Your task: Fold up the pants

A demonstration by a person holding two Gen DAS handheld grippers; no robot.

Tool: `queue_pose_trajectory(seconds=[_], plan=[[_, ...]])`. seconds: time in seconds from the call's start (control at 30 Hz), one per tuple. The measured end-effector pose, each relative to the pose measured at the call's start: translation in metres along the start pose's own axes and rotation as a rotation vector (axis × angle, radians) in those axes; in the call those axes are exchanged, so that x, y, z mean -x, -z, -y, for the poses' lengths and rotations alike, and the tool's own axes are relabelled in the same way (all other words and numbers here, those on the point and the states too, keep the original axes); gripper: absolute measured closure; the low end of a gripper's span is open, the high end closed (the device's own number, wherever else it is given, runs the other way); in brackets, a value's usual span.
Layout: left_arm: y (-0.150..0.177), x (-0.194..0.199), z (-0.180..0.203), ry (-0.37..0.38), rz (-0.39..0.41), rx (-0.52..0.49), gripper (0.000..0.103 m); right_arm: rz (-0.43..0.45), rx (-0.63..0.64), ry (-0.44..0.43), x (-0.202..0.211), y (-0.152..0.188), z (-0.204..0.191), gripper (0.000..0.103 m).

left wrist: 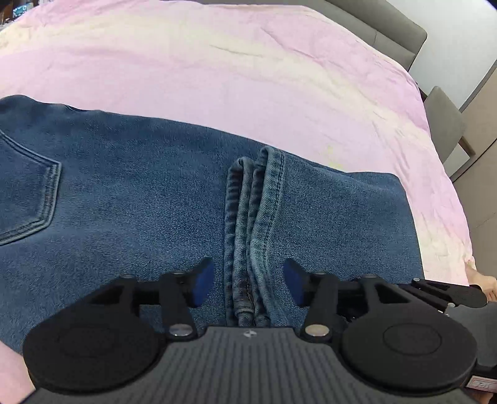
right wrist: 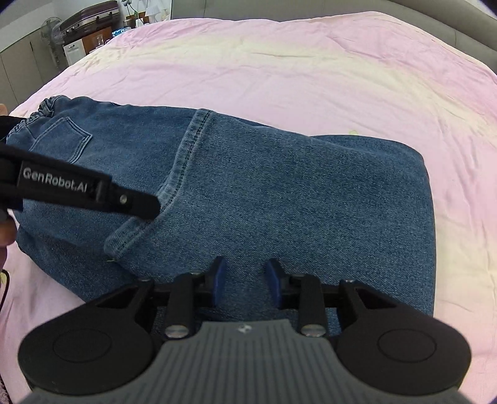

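Observation:
Blue denim pants (left wrist: 139, 192) lie folded on a pink bed sheet (left wrist: 217, 62). In the left wrist view, the stacked leg hems (left wrist: 251, 223) run between the open fingers of my left gripper (left wrist: 248, 281), which straddles them. A back pocket (left wrist: 28, 199) shows at the left. In the right wrist view, the pants (right wrist: 279, 199) lie with the legs folded over towards the waistband (right wrist: 34, 115). My right gripper (right wrist: 247, 281) is open and empty, low over the near edge of the denim. The left gripper's finger (right wrist: 139, 203) touches the hem there.
The pink sheet (right wrist: 279, 62) covers the bed around the pants. A grey headboard (left wrist: 388, 28) and a grey chair (left wrist: 444, 121) stand at the right. A suitcase (right wrist: 90, 17) and a fan (right wrist: 51, 28) stand beyond the bed's far left corner.

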State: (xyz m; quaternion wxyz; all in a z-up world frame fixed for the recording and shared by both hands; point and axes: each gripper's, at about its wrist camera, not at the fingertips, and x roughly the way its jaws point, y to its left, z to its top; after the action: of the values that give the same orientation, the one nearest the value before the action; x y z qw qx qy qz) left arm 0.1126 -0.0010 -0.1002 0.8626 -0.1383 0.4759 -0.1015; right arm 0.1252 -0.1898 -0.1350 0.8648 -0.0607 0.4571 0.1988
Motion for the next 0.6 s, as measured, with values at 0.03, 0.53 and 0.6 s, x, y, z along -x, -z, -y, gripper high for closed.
queue_pose_trajectory(seconds=[0.03,0.53,0.6], plan=[[-0.001,-0.006,-0.002,0.020,-0.032,0.009,0.035,0.000,-0.010,-0.008,0.000,0.000,0.002,0.075],[0.005,-0.019,0.036,-0.085,0.018,-0.058,0.066,0.028,-0.057,-0.030,0.001,0.007,0.005,0.075],[0.005,-0.012,0.035,-0.072,0.033,-0.044,0.073,0.029,-0.055,-0.029,0.002,0.006,0.006,0.075]])
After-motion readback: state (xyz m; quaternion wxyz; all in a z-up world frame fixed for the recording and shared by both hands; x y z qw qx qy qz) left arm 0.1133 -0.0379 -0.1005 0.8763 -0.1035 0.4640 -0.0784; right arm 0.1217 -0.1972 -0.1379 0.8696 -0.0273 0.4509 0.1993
